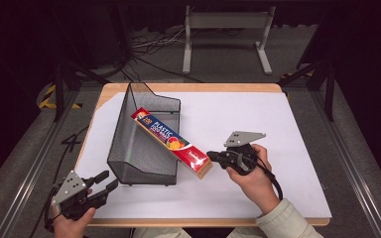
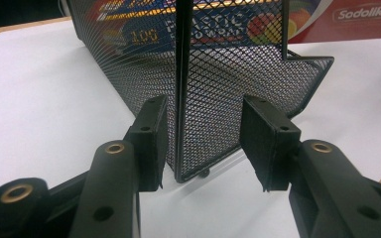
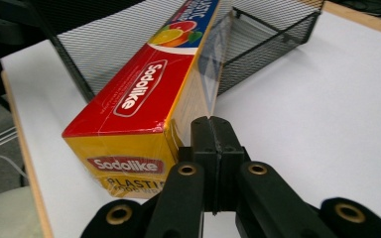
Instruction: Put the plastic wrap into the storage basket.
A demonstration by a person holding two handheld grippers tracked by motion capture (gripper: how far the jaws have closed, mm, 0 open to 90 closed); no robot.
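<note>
A black mesh basket point(image 1: 124, 144) stands on the white table top point(image 1: 268, 119) at the left. A long red, blue and yellow plastic-wrap box point(image 1: 171, 141) lies slanted over the basket's right rim, its near end sticking out to the right. My right gripper point(image 1: 210, 156) is shut, its tips against the side of that near end. In the right gripper view the gripper point(image 3: 213, 121) touches the box point(image 3: 129, 104) beside the basket point(image 3: 268, 34). My left gripper point(image 1: 110, 179) is open at the basket's near corner. In the left gripper view the gripper point(image 2: 203, 106) straddles the basket's corner rod point(image 2: 181, 99), with the box point(image 2: 327, 20) behind.
The table's wooden front edge point(image 1: 203, 222) runs just below both hands. A grey metal stand point(image 1: 225, 25) and cables point(image 1: 149, 47) sit on the floor behind the table. Bare white surface lies right of the box.
</note>
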